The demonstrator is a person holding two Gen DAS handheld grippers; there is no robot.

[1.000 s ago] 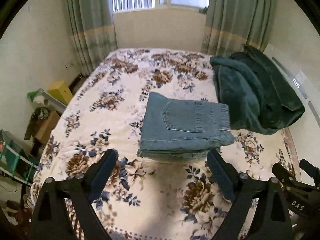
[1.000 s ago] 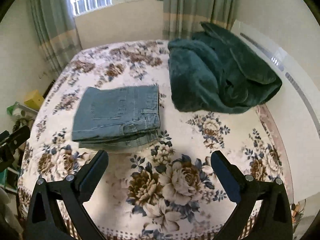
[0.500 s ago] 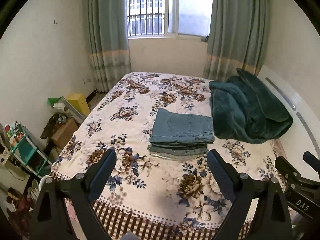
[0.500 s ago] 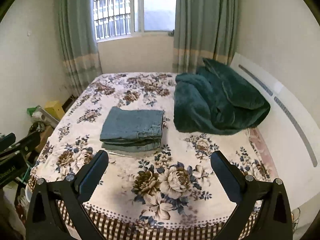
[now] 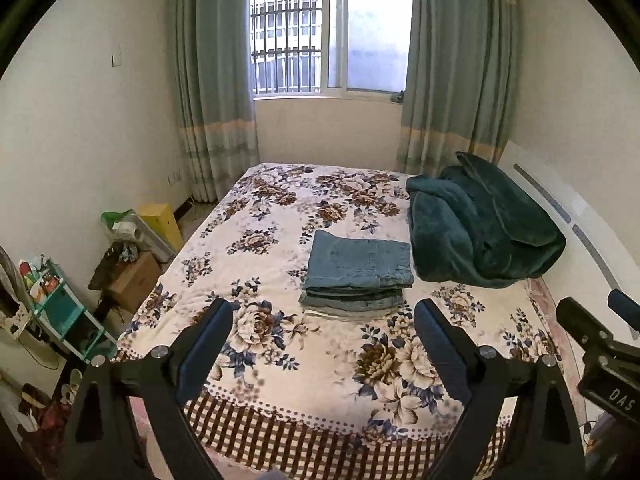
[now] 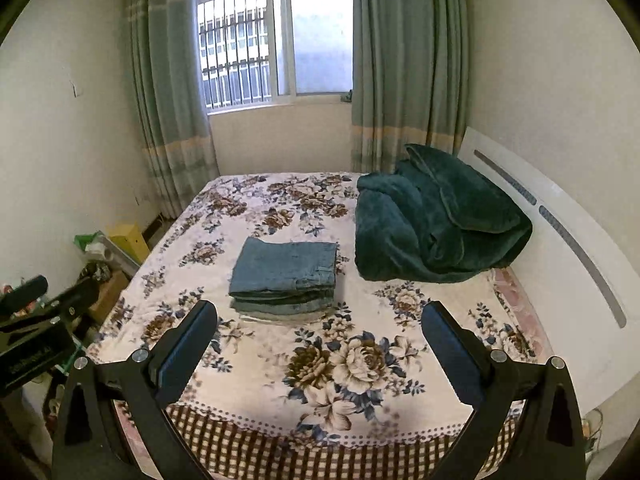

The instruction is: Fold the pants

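Nearest, the left tongs [image 5: 322, 344] and the right tongs [image 6: 319, 340] both stand spread wide and released, gripping nothing and touching nothing, held off the foot of the floral-patterned bed [image 5: 280, 364]. Farther on, the blue denim pants [image 5: 357, 274] lie mid-bed as a compact layered rectangle, just beside a rumpled dark-green plush blanket [image 5: 480, 232]. Folding looks finished; nothing obvious remains.

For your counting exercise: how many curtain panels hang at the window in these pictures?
2. The left curtain hangs left of the window; the right curtain hangs right of it, behind the green blanket. None seems hidden.
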